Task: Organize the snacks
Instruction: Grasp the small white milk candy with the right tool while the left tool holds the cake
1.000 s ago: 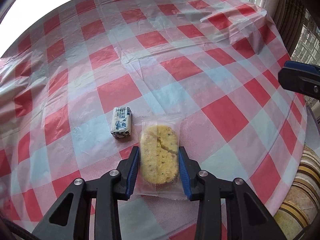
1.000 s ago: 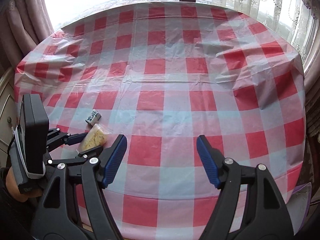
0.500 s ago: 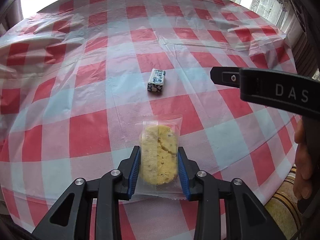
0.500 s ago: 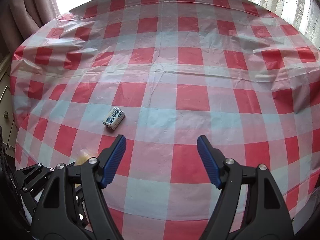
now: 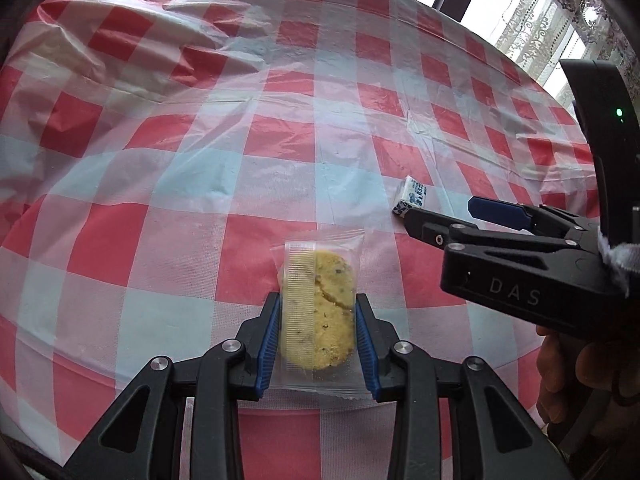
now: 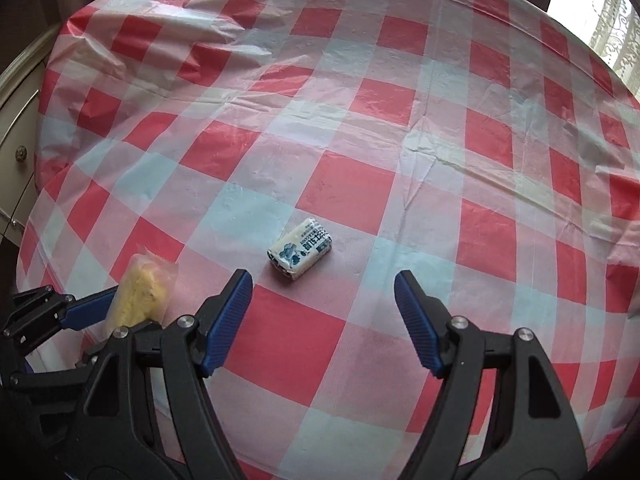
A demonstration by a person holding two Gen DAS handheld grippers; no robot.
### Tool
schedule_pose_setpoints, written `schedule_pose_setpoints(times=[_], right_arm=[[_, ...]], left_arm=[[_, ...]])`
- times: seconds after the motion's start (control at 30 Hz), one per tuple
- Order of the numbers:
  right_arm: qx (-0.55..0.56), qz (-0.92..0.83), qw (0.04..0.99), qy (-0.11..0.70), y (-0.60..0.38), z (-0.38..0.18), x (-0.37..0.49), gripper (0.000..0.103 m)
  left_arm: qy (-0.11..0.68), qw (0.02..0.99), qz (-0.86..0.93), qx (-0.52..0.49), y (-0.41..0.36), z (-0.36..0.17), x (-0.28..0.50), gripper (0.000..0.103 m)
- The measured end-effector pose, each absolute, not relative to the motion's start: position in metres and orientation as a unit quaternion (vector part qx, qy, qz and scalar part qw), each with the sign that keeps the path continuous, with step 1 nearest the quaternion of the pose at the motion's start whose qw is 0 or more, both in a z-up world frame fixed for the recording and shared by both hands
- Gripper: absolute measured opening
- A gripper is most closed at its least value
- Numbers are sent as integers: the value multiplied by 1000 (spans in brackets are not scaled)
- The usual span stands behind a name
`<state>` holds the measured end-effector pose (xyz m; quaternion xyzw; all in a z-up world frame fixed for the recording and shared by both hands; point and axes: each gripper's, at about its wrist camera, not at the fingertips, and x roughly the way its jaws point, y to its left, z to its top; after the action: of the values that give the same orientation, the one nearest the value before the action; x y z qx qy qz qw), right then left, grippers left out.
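Observation:
My left gripper (image 5: 316, 312) is shut on a yellow cookie in a clear wrapper (image 5: 318, 312) and holds it above the red-and-white checked tablecloth (image 5: 180, 216). The cookie also shows in the right wrist view (image 6: 138, 296). A small white and blue wrapped snack (image 6: 301, 254) lies on the cloth; it also shows in the left wrist view (image 5: 410, 200). My right gripper (image 6: 322, 300) is open and empty, just short of the small snack, with the snack ahead between its fingers.
The round table ends close behind both grippers. A cream cabinet with a knob (image 6: 20, 154) stands at the left. Window and lace curtains (image 5: 560, 28) lie beyond the far edge. A hand (image 5: 576, 384) holds the right gripper.
My left gripper has carried the cookie left and away from the small snack. My right gripper has moved in toward the small snack, which now lies just ahead of its open fingers.

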<state>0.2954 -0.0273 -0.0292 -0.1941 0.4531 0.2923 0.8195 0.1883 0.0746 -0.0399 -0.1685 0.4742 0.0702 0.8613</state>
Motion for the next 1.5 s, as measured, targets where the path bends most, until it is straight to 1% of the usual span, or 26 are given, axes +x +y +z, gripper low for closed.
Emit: schedule_pose_setpoints(times=[0.1,0.33,0.5,0.63,0.73,0.87,1.17,1.5], right_arm=[[-249,308,814,425,-28,-30,299,76],[-287,394,767,417,-18,-41,306,76],[-264,432,752,423,-15,-42,317,62],[-262,446,746,418,-13,-42,321,61],[-262,450,746,414,-12,-42,320,56],[-264,457,743,412,-12,-40,314,39],[-237,391,776,434,-29,-38,298,39],[-198,304,811,459,-81,-26,281,38]], left_arm=[[472,862,69,-170,75,-41,190,36],[469,864,65,-172,76,-42,189,36],[468,864,66,-171,75,-42,189,36],[467,865,66,-171,76,-42,190,36],[467,865,66,-171,75,-42,190,36],[467,865,66,-171,75,-42,189,36],[469,865,68,-167,76,-43,190,36],[464,869,65,-156,65,-31,187,36]])
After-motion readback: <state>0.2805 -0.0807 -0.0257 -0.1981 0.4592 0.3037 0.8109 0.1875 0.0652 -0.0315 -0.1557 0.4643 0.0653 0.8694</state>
